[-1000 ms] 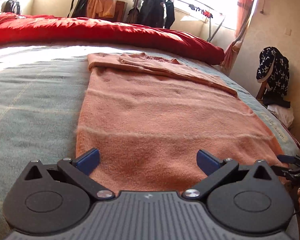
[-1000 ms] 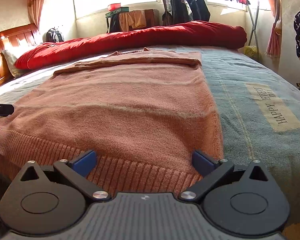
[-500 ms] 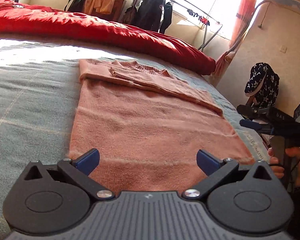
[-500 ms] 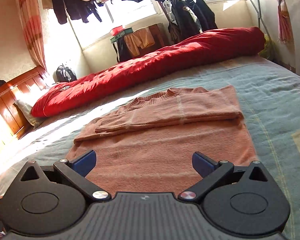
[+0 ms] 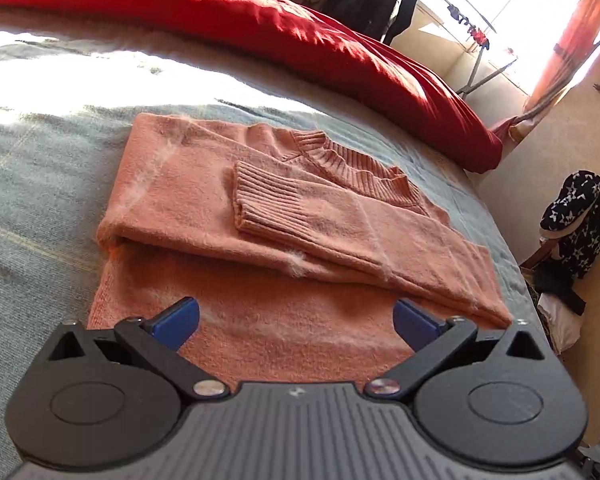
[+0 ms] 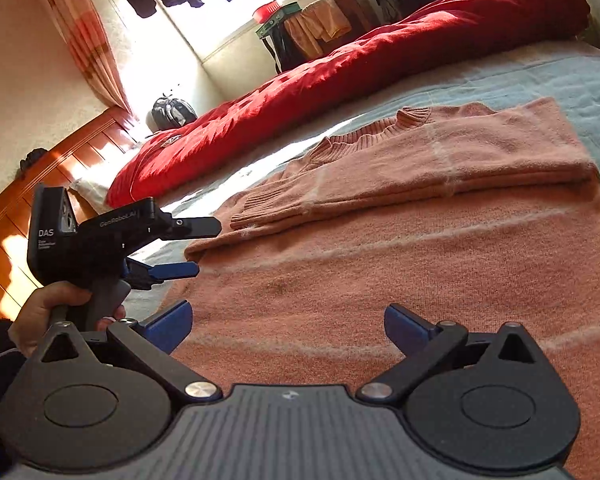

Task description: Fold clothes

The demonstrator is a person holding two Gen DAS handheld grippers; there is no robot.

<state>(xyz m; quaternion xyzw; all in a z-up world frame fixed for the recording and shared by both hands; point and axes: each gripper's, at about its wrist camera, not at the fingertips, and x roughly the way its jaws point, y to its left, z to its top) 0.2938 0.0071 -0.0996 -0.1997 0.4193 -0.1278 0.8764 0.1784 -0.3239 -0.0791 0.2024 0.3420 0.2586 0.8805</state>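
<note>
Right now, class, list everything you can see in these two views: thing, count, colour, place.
sweater: one, salmon pink, flat on the bed, sleeves folded across its chest
bedspread: one, grey-blue, under the sweater
duvet: one, red, rolled along the bed's far side
headboard: one, orange wood, left in the right wrist view
backpack: one, dark, beyond the headboard
left gripper: open, over the sweater
right gripper: open, over the sweater
hand: one, holding the left gripper
</note>
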